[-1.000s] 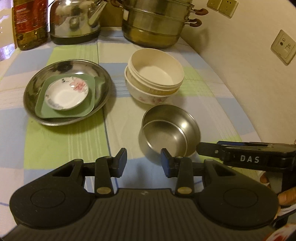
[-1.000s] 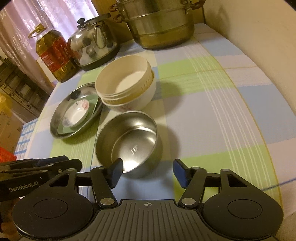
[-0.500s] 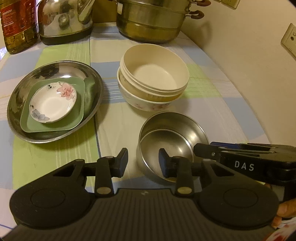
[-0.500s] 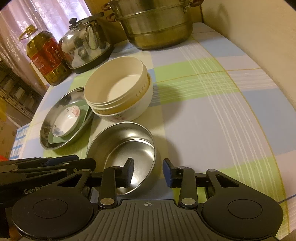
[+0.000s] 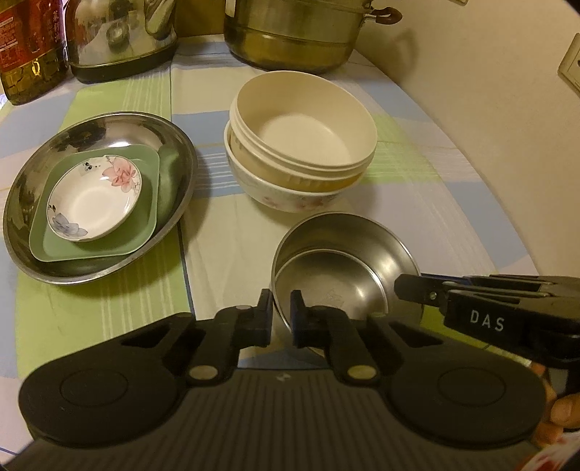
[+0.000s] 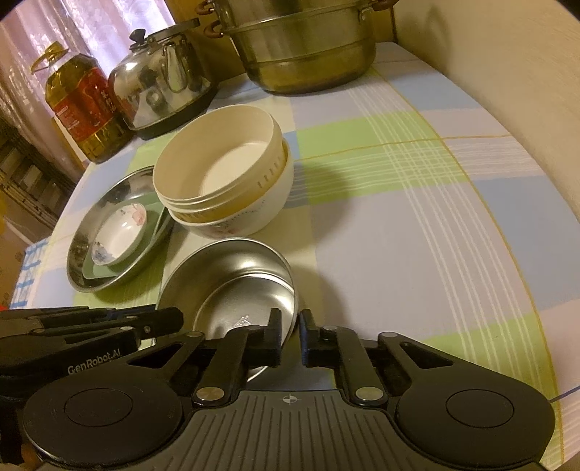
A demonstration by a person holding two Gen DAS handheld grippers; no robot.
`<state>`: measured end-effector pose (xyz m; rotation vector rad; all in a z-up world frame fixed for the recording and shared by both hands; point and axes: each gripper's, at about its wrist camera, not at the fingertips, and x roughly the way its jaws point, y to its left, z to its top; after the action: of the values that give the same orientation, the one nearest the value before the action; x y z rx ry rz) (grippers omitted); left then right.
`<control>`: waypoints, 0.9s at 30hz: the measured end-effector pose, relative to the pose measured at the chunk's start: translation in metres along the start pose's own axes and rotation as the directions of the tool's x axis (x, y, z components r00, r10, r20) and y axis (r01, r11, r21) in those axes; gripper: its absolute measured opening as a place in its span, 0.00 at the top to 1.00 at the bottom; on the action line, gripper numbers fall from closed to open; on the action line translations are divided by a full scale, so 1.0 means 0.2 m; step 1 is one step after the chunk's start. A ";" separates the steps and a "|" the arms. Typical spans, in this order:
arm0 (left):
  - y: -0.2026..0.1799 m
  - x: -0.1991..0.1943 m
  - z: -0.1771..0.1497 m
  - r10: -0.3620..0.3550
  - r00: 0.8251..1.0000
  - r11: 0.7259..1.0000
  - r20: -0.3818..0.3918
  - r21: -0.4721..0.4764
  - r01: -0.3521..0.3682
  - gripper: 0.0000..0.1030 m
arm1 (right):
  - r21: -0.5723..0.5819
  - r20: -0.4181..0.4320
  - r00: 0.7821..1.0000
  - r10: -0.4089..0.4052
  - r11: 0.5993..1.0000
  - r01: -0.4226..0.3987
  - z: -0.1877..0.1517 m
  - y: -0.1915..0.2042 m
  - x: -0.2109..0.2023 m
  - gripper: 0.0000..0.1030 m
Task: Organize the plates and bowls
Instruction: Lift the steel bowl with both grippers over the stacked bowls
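A small steel bowl [image 5: 344, 264] sits near the front of the checked cloth; it also shows in the right wrist view [image 6: 232, 279]. My left gripper [image 5: 281, 311] is shut on its near-left rim. My right gripper [image 6: 290, 328] is shut on its near-right rim. Behind it stands a stack of cream bowls [image 5: 301, 134], also in the right wrist view [image 6: 221, 174]. To the left a steel plate [image 5: 174, 145] holds a green square dish [image 5: 145, 224] with a small flowered saucer [image 5: 94, 199] on top.
A large steel steamer pot [image 5: 290, 32], a kettle [image 5: 123, 36] and an oil bottle [image 5: 29, 47] stand along the back. A wall [image 5: 489, 108] runs along the right edge of the table.
Both grippers moved forward to the steel bowl and closed from open onto its near rim, one on each side.
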<state>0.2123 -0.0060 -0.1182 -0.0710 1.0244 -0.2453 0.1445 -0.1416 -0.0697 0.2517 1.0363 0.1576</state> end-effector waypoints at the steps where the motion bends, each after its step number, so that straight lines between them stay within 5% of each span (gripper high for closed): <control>1: 0.00 0.00 0.00 -0.001 1.000 1.000 0.001 -0.001 0.001 0.92 | 0.001 0.000 1.000 0.001 1.000 -0.001 0.00 0.00 0.00 0.91; 27: 0.00 -0.37 -0.02 -0.036 0.996 0.999 0.084 -0.019 0.037 0.92 | -0.027 0.000 0.998 0.064 0.998 -0.064 0.01 0.11 -0.30 0.92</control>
<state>0.1709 0.0111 -0.0580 -0.1175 0.9432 -0.2630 0.1165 -0.1350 -0.0118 0.2607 1.0251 0.2286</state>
